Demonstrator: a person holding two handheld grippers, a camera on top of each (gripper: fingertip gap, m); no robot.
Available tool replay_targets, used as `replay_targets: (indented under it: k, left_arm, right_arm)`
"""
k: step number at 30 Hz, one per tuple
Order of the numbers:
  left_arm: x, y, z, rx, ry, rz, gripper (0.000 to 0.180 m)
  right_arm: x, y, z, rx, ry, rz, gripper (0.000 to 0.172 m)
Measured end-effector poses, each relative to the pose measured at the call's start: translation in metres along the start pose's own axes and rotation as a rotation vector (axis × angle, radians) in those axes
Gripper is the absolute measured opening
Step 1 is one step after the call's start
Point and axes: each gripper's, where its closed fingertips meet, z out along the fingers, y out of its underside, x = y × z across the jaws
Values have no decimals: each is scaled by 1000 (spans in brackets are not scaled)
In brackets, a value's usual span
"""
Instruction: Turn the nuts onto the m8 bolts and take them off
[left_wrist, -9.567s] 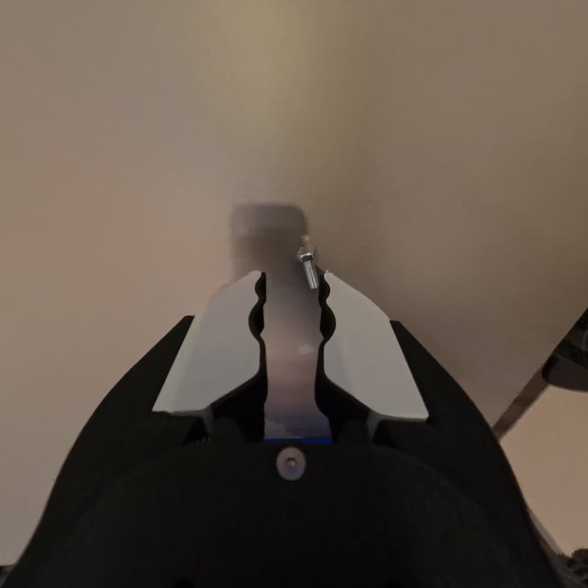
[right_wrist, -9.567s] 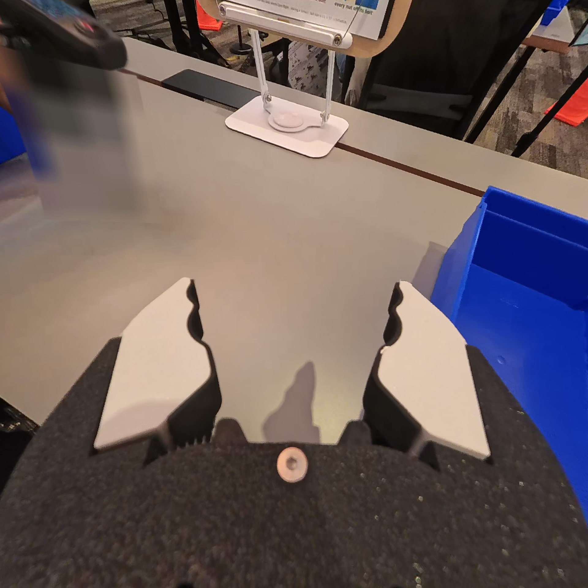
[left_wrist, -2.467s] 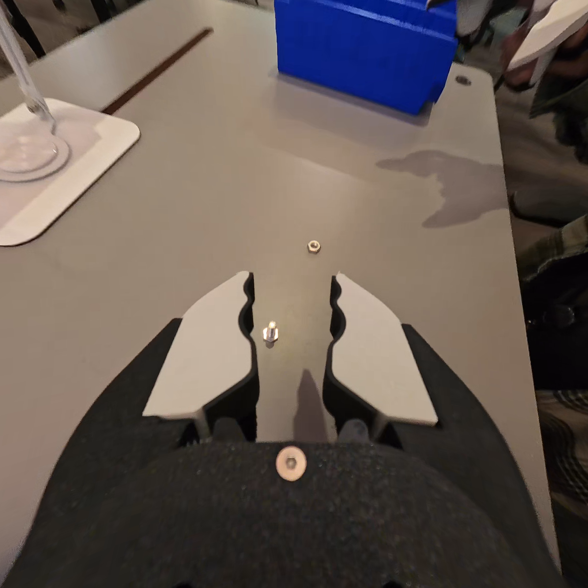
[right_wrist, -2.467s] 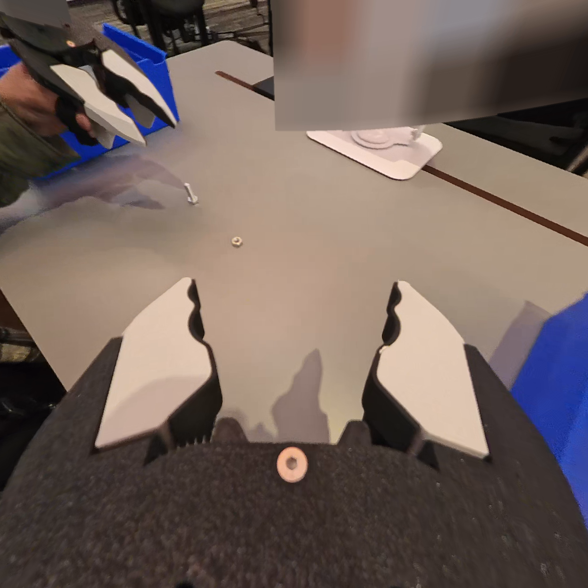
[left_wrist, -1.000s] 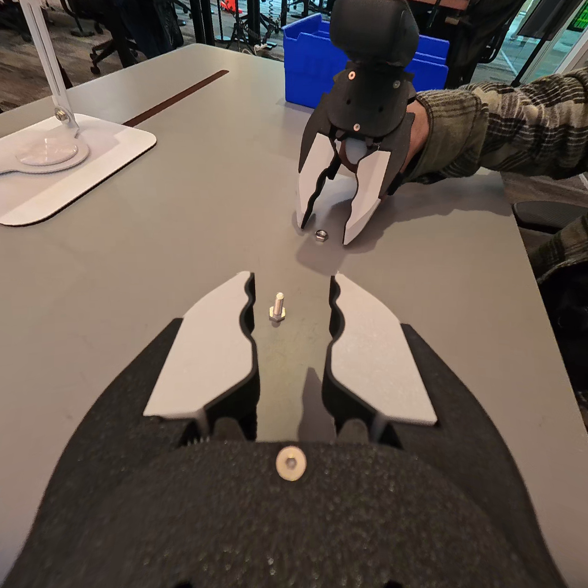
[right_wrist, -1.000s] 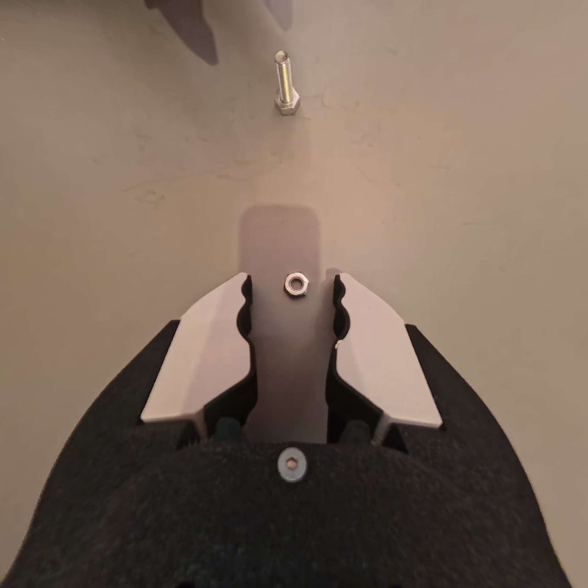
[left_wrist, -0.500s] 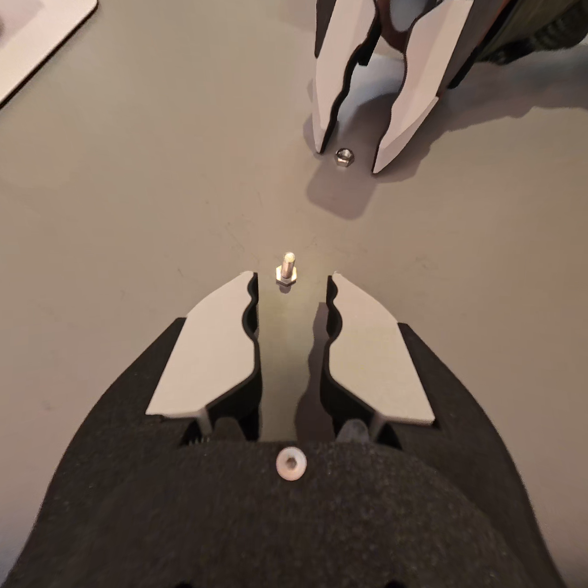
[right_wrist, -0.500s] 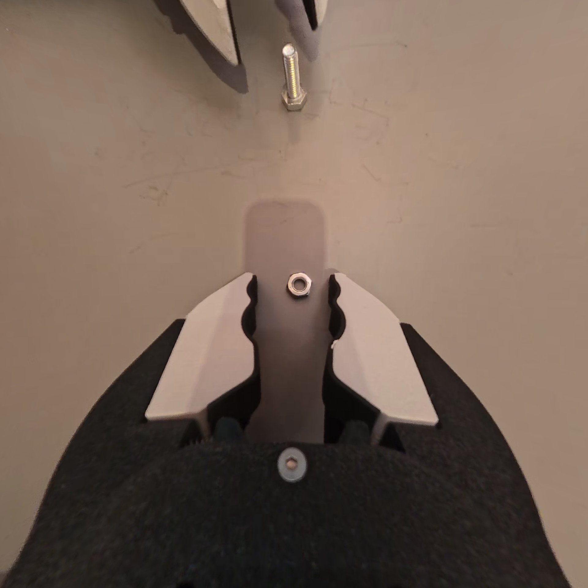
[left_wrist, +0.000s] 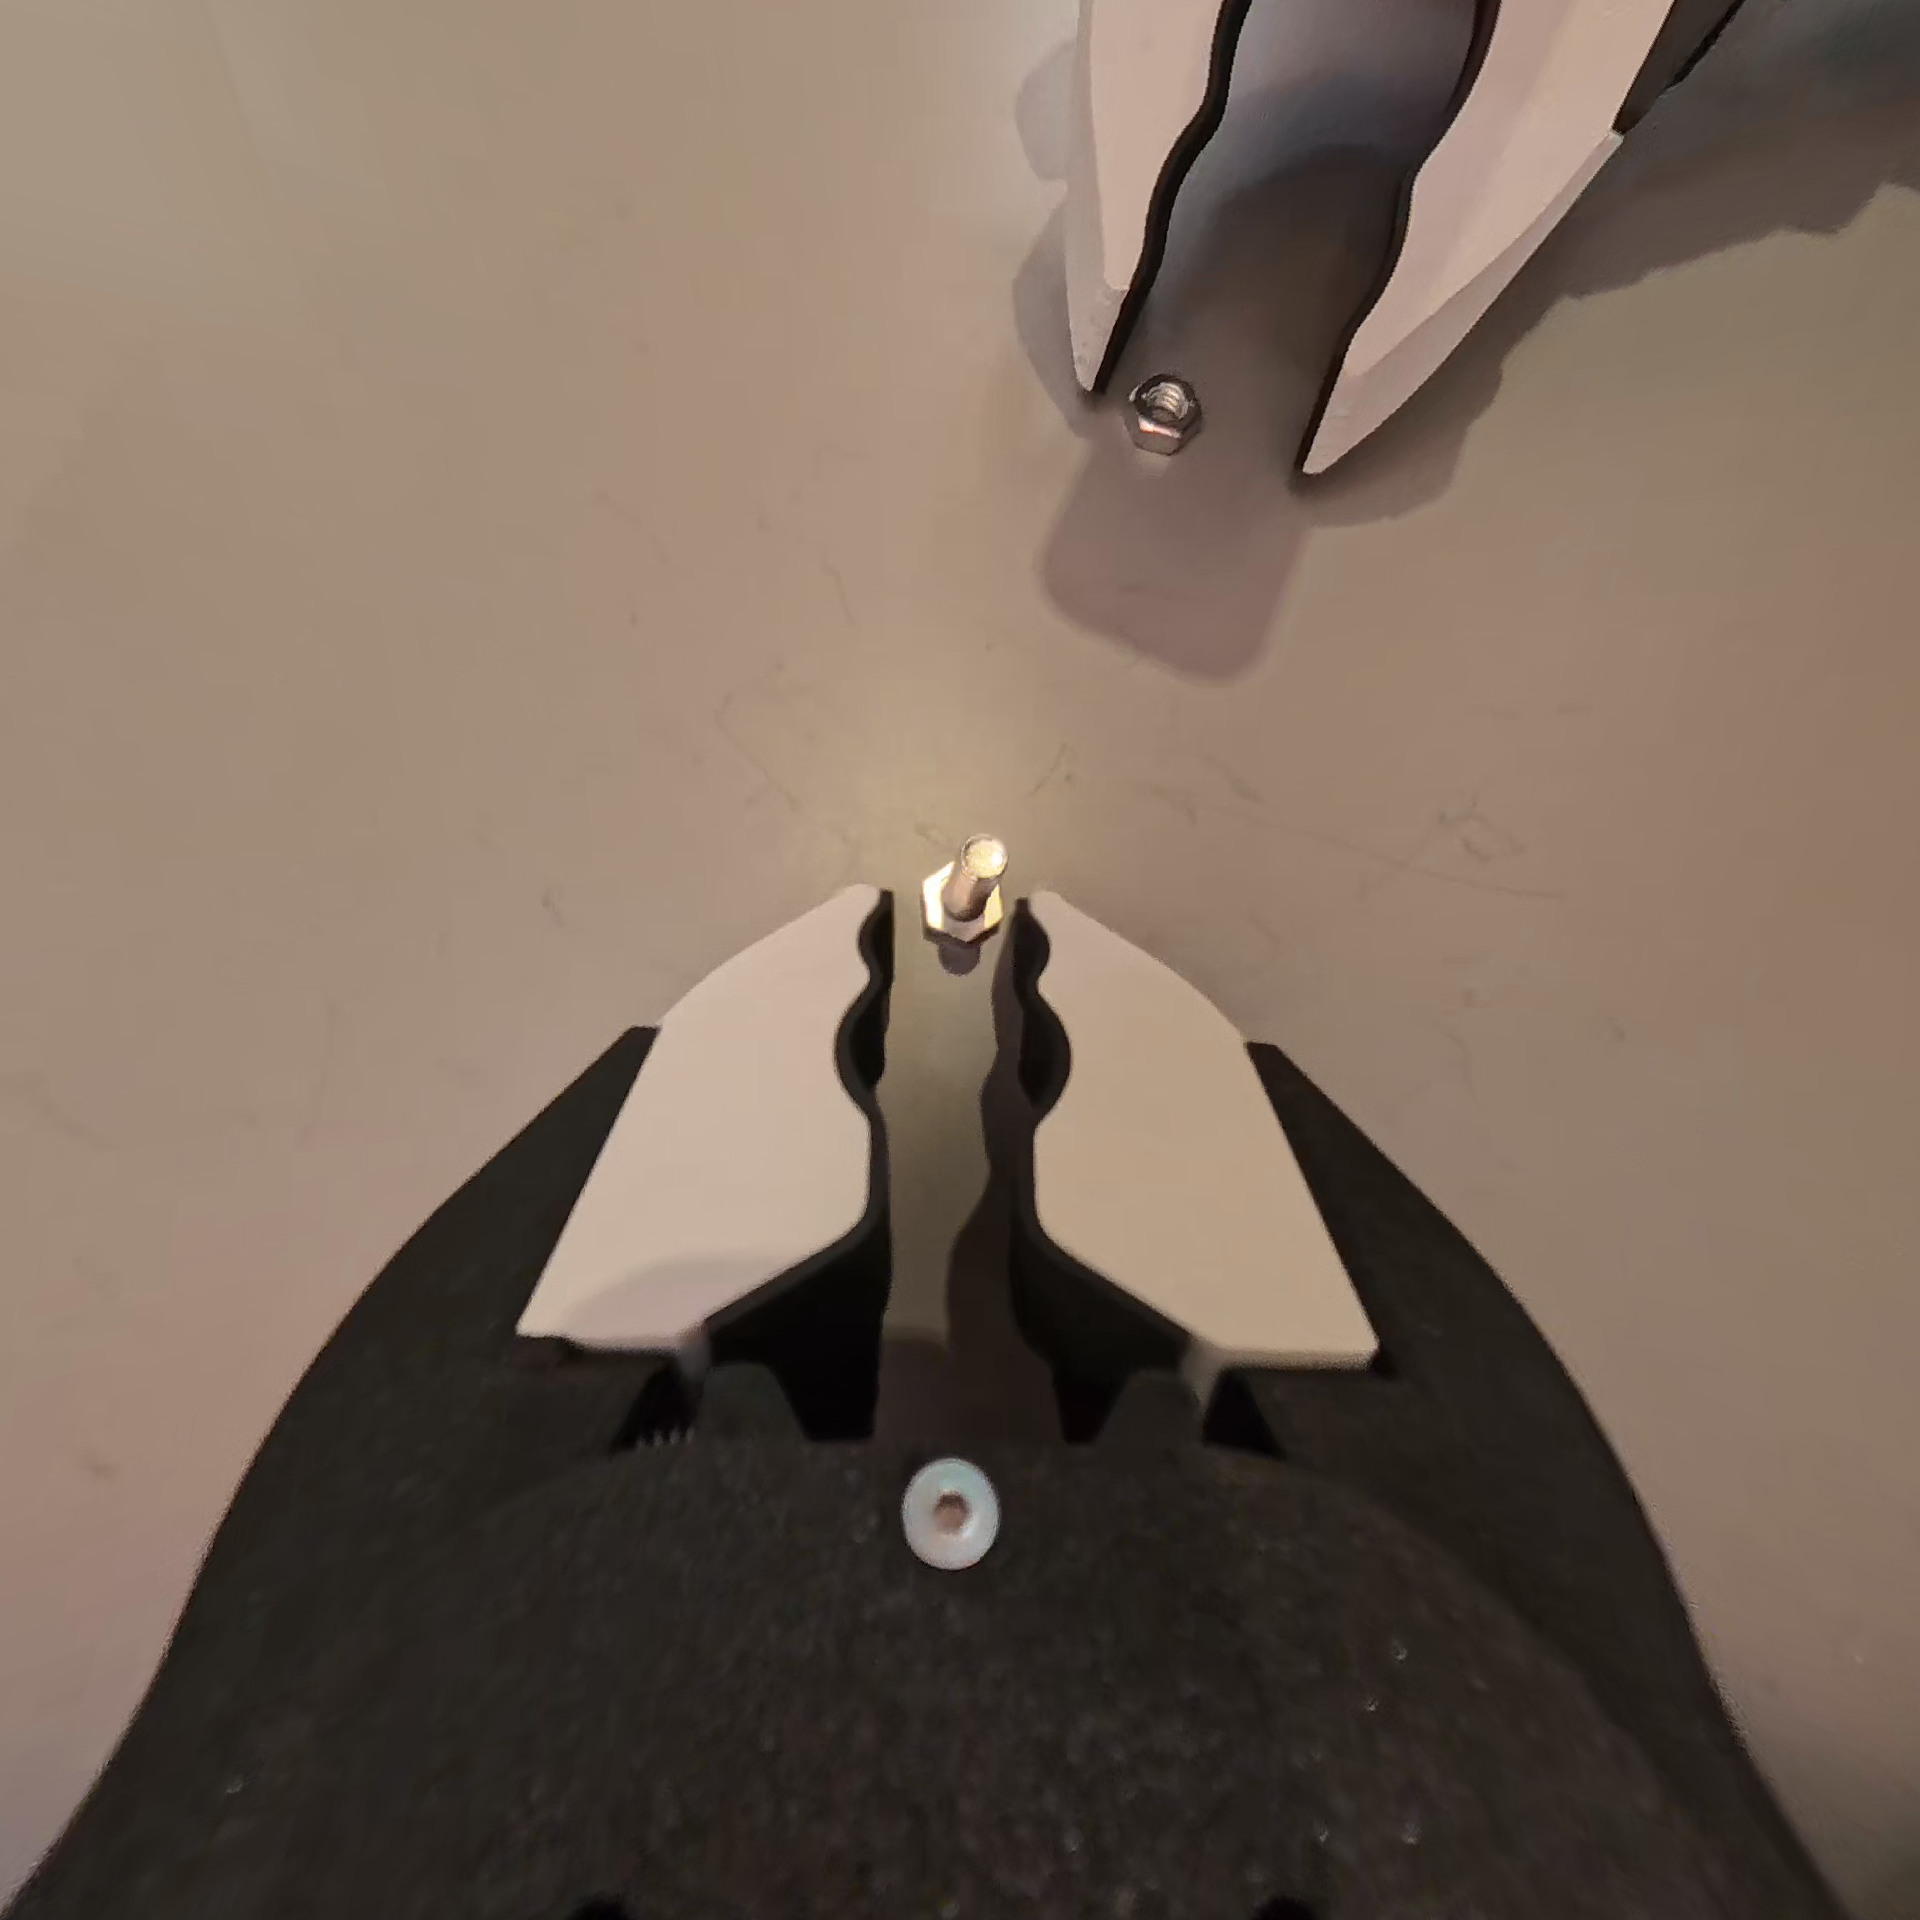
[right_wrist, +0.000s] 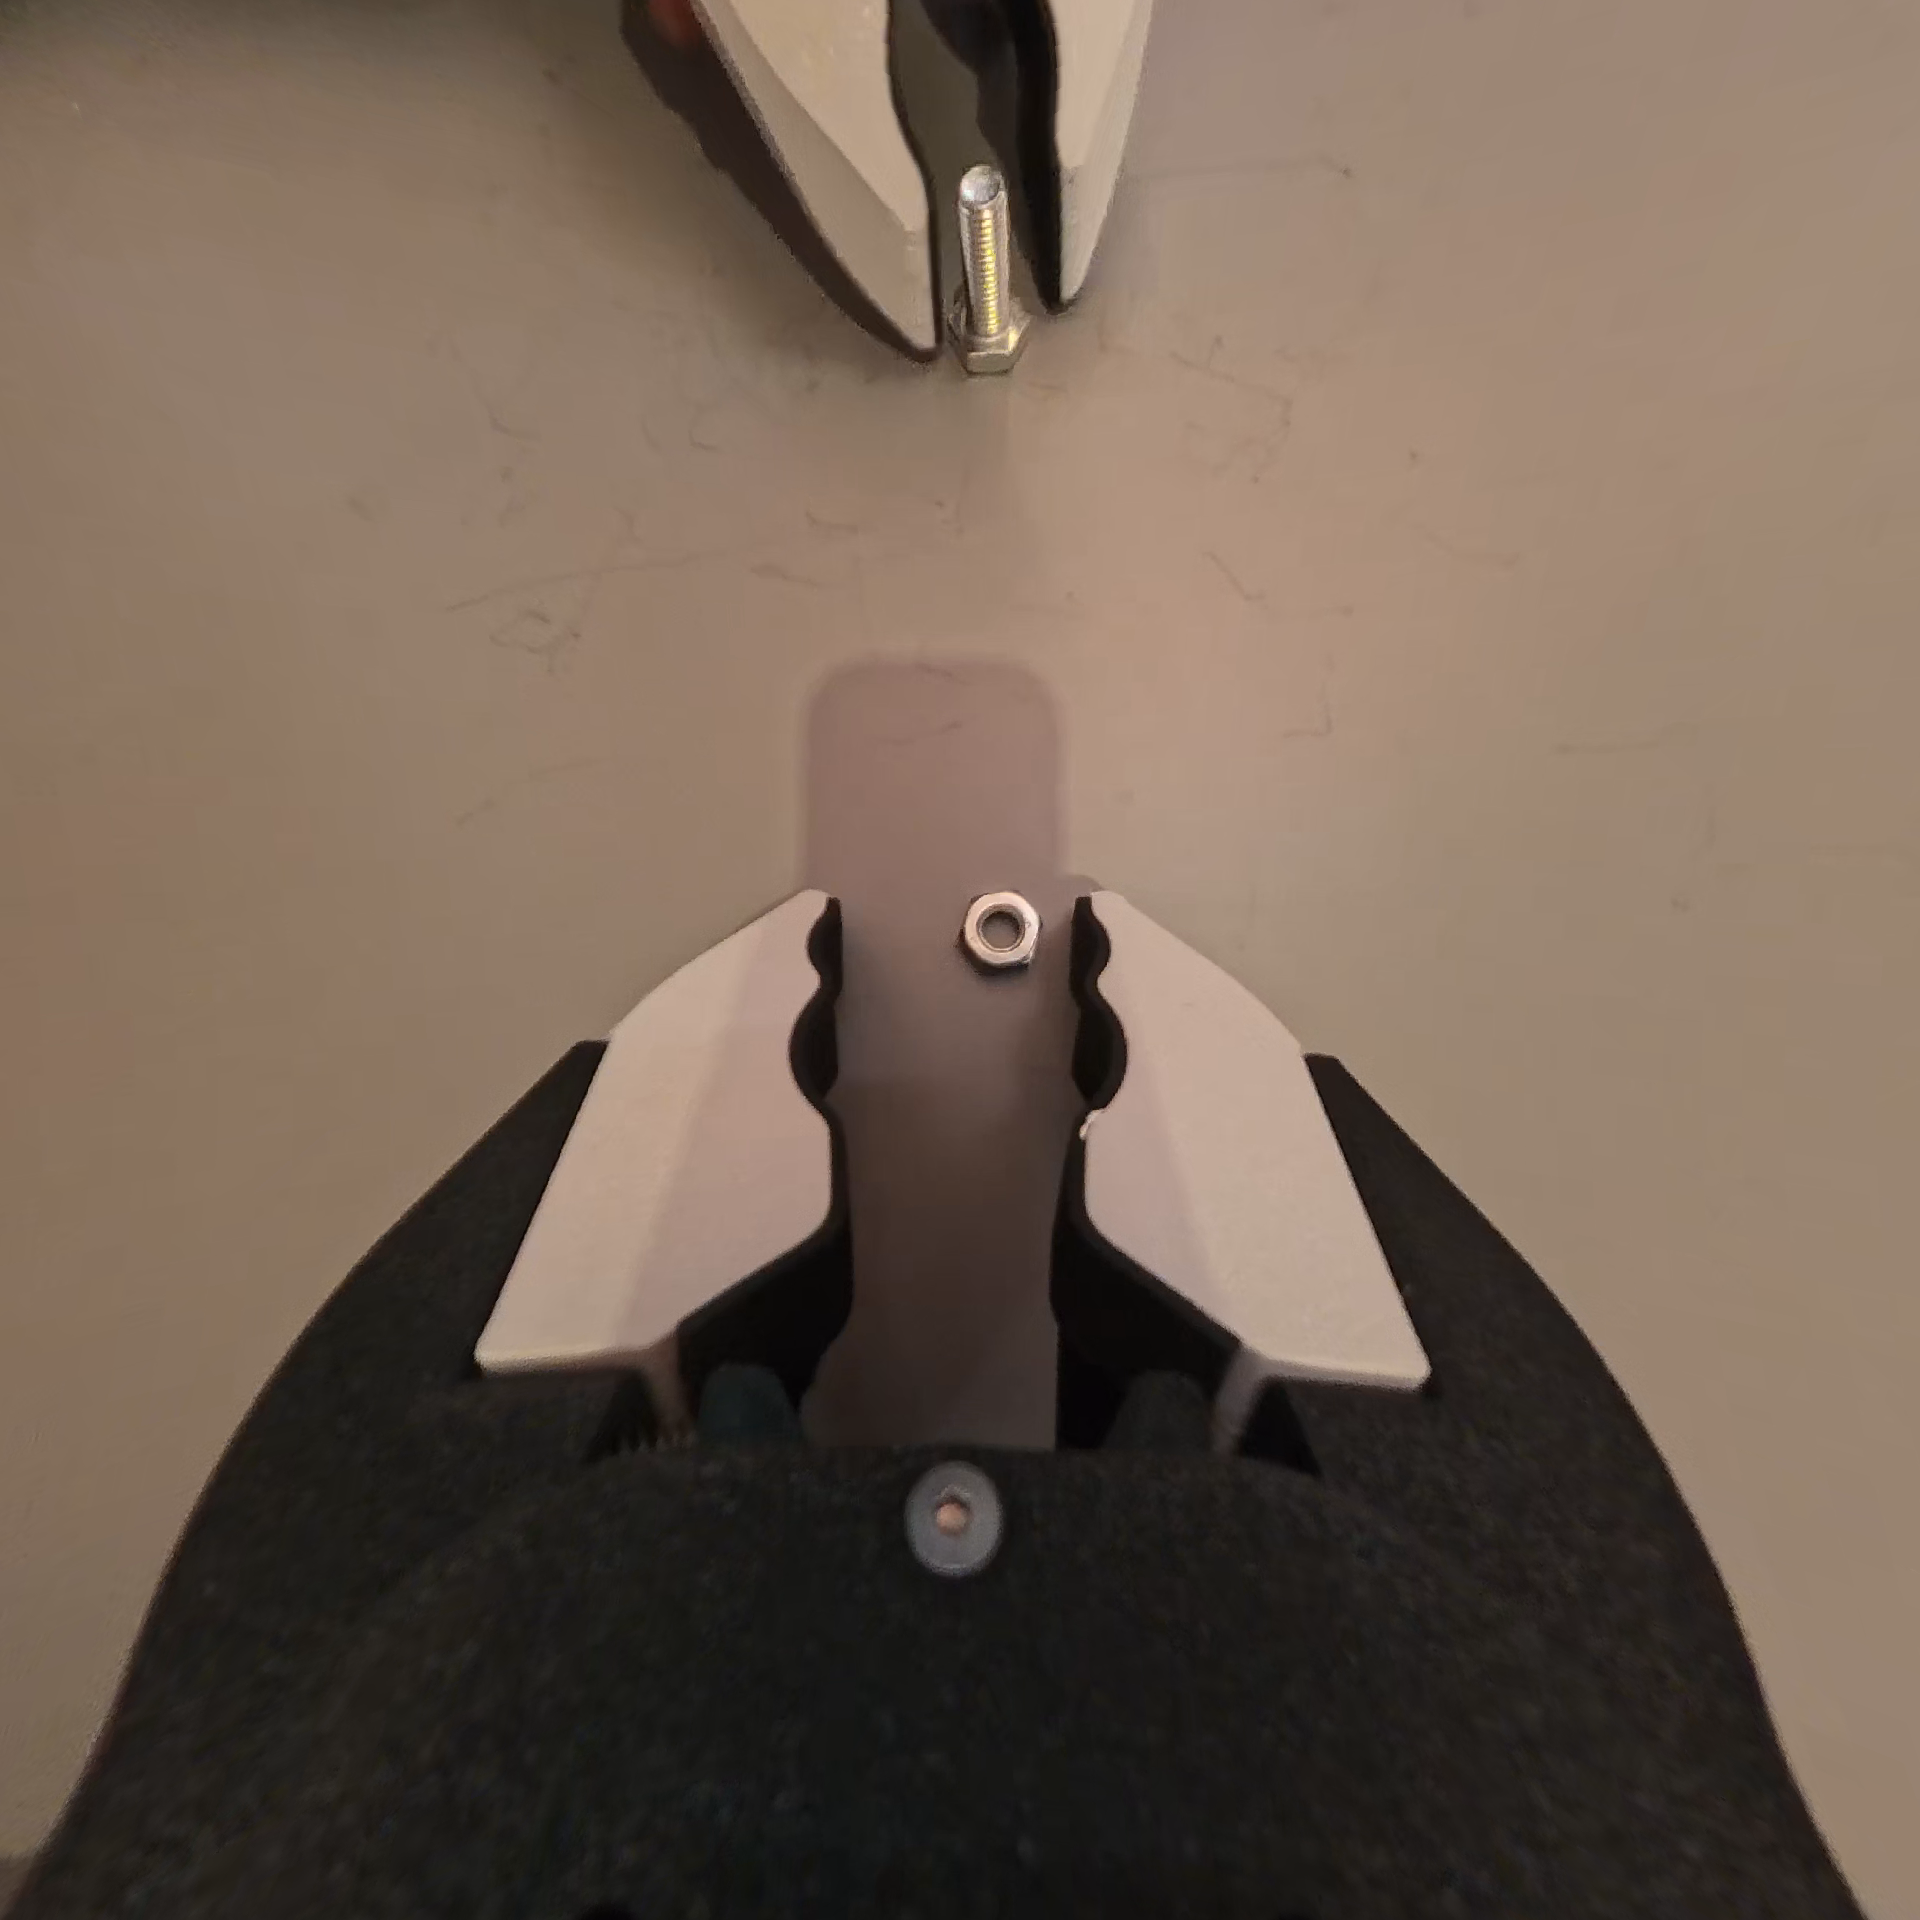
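The table (left_wrist: 416, 520) is looking plain grey-tan, with thin faint scratch marks on it. The bolt (right_wrist: 985, 281) is shining silver, and its top is glowing bright in the left wrist view. The nut (right_wrist: 1000, 932) is shining silver too. Both grippers are showing pale grey-white fingers (left_wrist: 758, 1122) with black inner edges, and their bodies (right_wrist: 935, 1714) are looking black and speckled.

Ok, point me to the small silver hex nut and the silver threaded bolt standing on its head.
small silver hex nut (right_wrist: 1000, 930), right wrist view, on its top face beside the hole.
silver threaded bolt (right_wrist: 983, 272), right wrist view, on the middle of its threaded shank.
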Motion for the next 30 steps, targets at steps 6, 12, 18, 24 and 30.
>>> replay_targets:
  k: [6, 12, 18, 24, 30]
  left_arm:
    - [1, 1, 0, -3, -10, 21, 13]
    - [4, -8, -6, 61, -14, 12, 13]
    - [12, -25, -19, 128, 16, -21, 13]
    - [21, -40, -17, 123, 65, -43, 13]
    - [36, -44, 2, 40, 104, -21, 14]
  right_arm:
    - [1, 2, -1, 4, 5, 8, 42]
    - [3, 4, 1, 8, 4, 25, 36]
    - [5, 1, 3, 13, -1, 34, 15]
    - [6, 3, -1, 46, -9, 74, 14]
    - [2, 0, -26, 123, -20, 113, 14]
